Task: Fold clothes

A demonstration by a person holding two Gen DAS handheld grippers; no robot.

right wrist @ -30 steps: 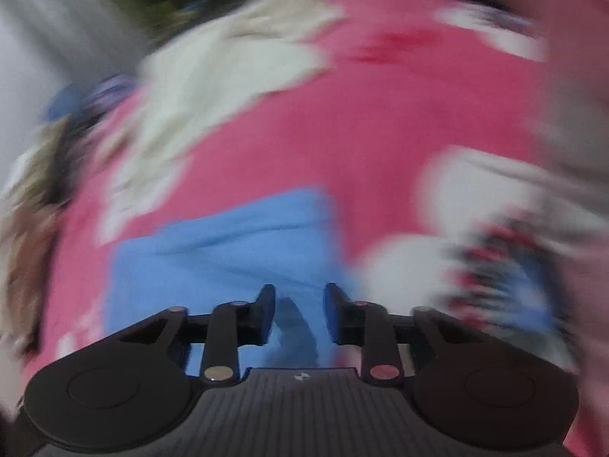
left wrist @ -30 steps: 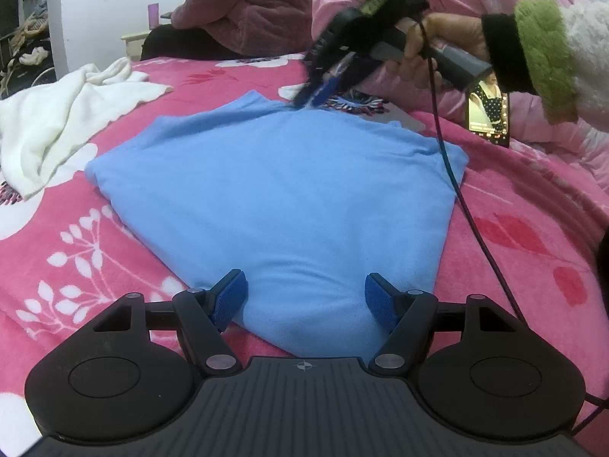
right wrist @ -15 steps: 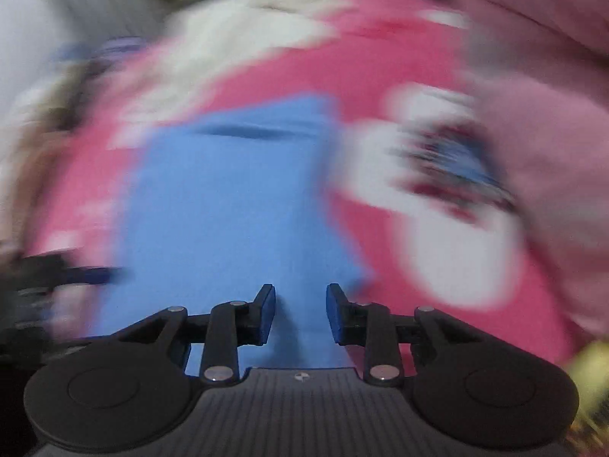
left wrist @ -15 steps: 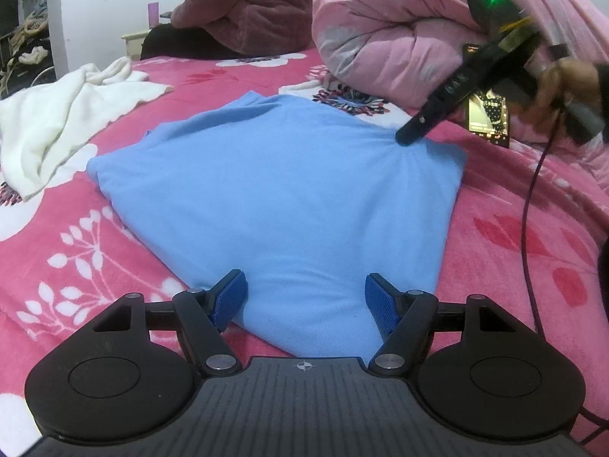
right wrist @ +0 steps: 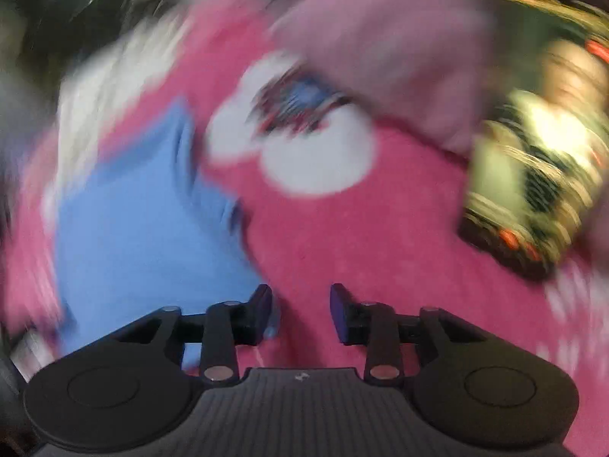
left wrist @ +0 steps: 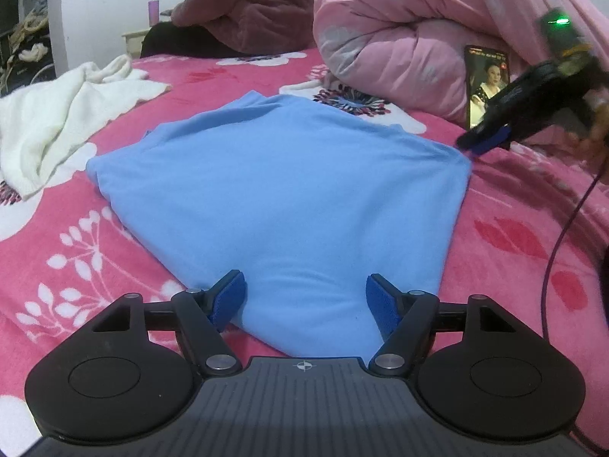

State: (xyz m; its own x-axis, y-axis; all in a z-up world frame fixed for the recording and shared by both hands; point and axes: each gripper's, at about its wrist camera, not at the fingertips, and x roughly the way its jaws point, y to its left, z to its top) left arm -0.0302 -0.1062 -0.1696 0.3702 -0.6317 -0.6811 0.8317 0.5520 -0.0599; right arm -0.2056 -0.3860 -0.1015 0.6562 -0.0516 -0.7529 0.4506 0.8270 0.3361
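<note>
A: Left wrist view. What is it showing?

B: The blue shirt [left wrist: 281, 190] is lying on the bed [left wrist: 76, 251] as a flat folded panel, its near corner sitting between the fingers of the left tool [left wrist: 304, 297], which are standing apart and clamping nothing. The right tool [left wrist: 491, 141] is hovering just beside the shirt's far right corner; its state cannot be told here.

A: Right wrist view?

B: Heavily blurred. The right tool [right wrist: 300, 306] is showing fingers apart and empty over the bed [right wrist: 380, 247], the shirt [right wrist: 144, 221] lying to its left.

A: Progress?

B: Judging by the shape, early folds are looking done; at least one further fold is probably remaining. The white garment [left wrist: 57, 114] is lying unfolded.
</note>
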